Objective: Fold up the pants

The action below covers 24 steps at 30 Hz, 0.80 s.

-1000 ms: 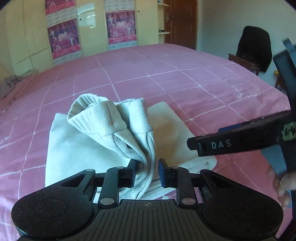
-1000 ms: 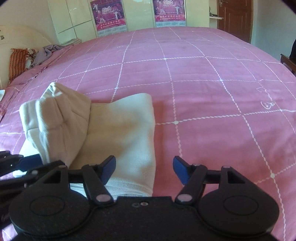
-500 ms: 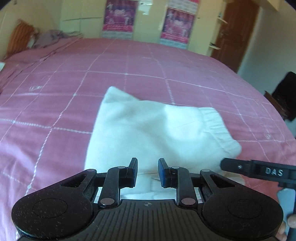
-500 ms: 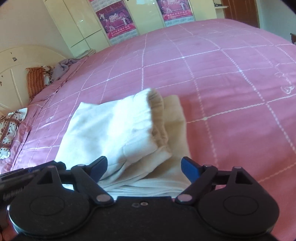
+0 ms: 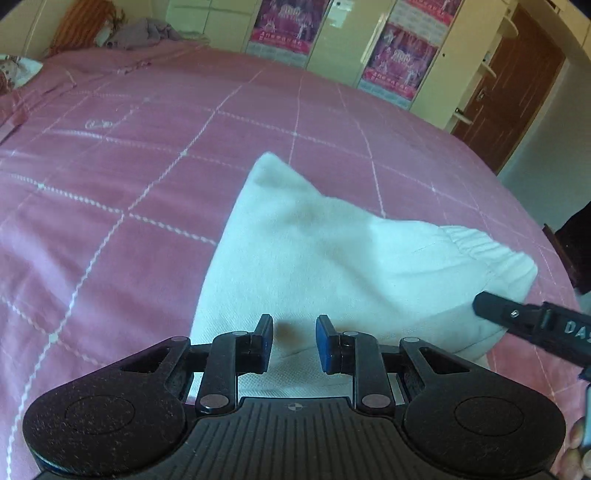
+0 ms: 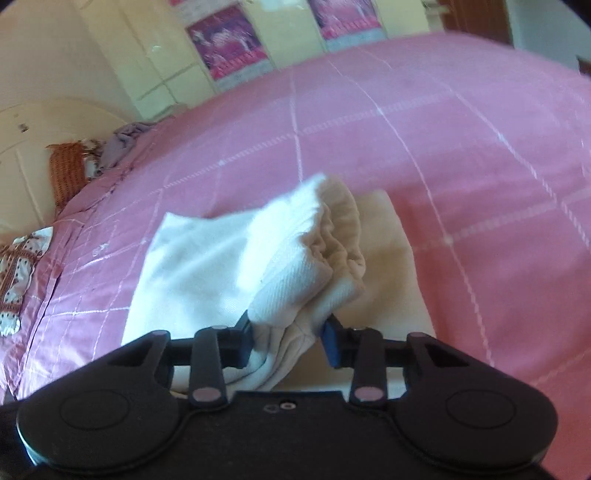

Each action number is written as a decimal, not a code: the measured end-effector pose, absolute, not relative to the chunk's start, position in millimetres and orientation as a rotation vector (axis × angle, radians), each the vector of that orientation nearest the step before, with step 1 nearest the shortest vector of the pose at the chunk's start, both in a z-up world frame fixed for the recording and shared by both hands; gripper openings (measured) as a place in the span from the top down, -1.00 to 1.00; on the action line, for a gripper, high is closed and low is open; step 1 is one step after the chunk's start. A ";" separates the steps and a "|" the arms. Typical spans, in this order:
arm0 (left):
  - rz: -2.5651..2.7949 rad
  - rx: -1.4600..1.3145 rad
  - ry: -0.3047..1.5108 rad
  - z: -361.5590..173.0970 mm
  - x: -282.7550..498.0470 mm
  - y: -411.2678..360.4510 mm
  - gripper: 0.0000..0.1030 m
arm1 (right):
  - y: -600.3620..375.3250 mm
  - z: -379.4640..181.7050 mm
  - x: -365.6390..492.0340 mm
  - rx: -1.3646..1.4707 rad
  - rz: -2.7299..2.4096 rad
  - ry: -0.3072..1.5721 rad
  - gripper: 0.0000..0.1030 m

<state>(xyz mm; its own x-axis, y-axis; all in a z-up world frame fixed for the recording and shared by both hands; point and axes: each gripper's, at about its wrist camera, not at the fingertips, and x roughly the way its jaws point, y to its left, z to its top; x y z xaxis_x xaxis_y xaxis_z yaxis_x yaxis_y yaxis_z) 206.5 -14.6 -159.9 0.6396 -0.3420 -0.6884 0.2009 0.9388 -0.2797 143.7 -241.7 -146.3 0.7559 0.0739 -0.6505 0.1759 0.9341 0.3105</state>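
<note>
The cream-white pants (image 5: pixel 332 258) lie folded on the pink bed; their elastic waistband (image 5: pixel 491 247) points right. My left gripper (image 5: pixel 293 345) hovers over the near edge of the pants, its jaws a small gap apart with nothing between them. In the right wrist view my right gripper (image 6: pixel 288 341) is shut on a bunched part of the pants (image 6: pixel 295 258) near the waistband and holds it raised off the lower layer. One finger of the right gripper (image 5: pixel 532 325) shows at the right of the left wrist view, by the waistband corner.
The pink bedspread (image 5: pixel 147 166) with white grid lines spreads all around. Pillows and crumpled clothes (image 5: pixel 122 29) lie at the far headboard. Wardrobe doors with posters (image 5: pixel 399 59) and a brown door (image 5: pixel 509 74) stand behind. A dark chair (image 5: pixel 576 251) is at the right edge.
My left gripper let go of the pants fold and the fold now lies flat. My right gripper closed on the waistband end and lifted it.
</note>
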 end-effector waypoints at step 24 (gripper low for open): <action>-0.348 -0.006 0.956 -175.3 214.1 -60.2 0.52 | -260.0 -107.8 129.0 0.011 -0.147 0.627 0.27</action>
